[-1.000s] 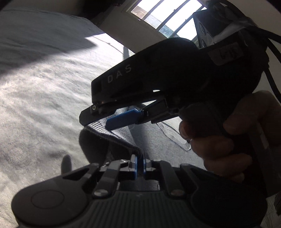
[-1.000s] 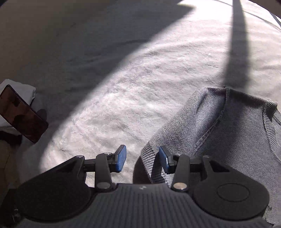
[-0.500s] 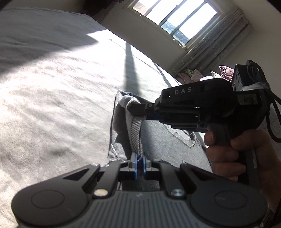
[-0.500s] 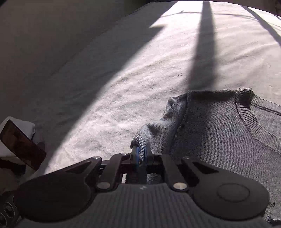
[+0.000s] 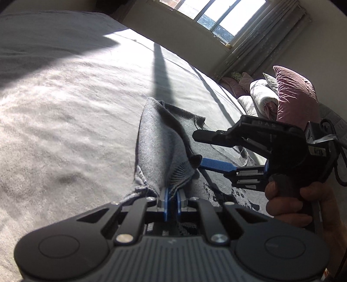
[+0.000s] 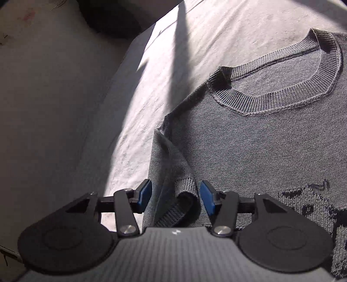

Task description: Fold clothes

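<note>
A grey knit sweater (image 6: pixel 271 147) with a ribbed round collar (image 6: pixel 282 95) and a dark pattern lies flat on a bed. Its sleeve (image 5: pixel 160 143) is folded in over the body. My left gripper (image 5: pixel 171 193) is shut on the sweater's edge near the sleeve's base. My right gripper (image 6: pixel 175 195) has its jaws opening, and the ribbed sleeve cuff (image 6: pixel 186 184) lies loose between the blue pads (image 6: pixel 207 196), touching neither. In the left wrist view the right gripper (image 5: pixel 201 151) hovers just right of the cuff (image 5: pixel 182 173), held by a hand (image 5: pixel 290 204).
The bed's pale grey cover (image 5: pixel 65 104) spreads to the left and far side, with sun and shadow bands across it. Pillows (image 5: pixel 295 95) pile at the bed's far right under a window (image 5: pixel 208 13). A wall (image 6: pixel 43 97) borders the bed in the right wrist view.
The right gripper shut on the sleeve cuff, carried it rightward over the sweater's body, then opened and let it drop. The left gripper stayed shut on the cloth.
</note>
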The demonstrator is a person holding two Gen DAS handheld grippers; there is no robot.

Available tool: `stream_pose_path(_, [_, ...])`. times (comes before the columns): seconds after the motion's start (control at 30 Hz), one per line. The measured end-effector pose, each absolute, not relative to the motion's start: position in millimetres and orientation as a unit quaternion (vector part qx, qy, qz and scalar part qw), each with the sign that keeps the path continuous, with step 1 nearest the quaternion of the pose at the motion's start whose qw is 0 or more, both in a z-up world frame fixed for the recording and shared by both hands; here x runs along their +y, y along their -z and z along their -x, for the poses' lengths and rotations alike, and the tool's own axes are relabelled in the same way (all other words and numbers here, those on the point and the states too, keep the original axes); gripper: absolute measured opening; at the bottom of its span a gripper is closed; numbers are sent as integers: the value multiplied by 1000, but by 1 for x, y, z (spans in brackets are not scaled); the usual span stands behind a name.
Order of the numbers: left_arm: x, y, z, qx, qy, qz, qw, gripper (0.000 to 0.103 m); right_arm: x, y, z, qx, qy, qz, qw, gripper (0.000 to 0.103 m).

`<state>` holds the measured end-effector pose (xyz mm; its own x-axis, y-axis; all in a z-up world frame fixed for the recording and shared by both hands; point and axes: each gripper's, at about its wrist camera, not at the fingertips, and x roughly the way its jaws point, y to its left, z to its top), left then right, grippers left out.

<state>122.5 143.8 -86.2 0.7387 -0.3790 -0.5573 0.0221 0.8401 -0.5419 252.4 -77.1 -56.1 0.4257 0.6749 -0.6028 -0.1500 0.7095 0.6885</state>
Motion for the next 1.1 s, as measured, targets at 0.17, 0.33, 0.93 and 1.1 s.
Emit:
stream_pose_path(0.17, [149, 80, -117, 338, 96, 261, 899, 6, -23, 38, -238, 445, -250, -118, 852, 21])
stream_pose_path(0.33, [174, 67, -114, 319, 48, 279, 904, 5, 1, 17, -245, 422, -274, -111, 857, 10])
stream_pose_path(0.93, [273, 83, -132, 369, -37, 396, 840, 4, 124, 32, -294, 427, -333, -65, 838, 9])
stream_pose_path(1.1, [277, 81, -129, 377, -35, 406, 832, 4, 143, 56, -293, 443, -329, -43, 833, 9])
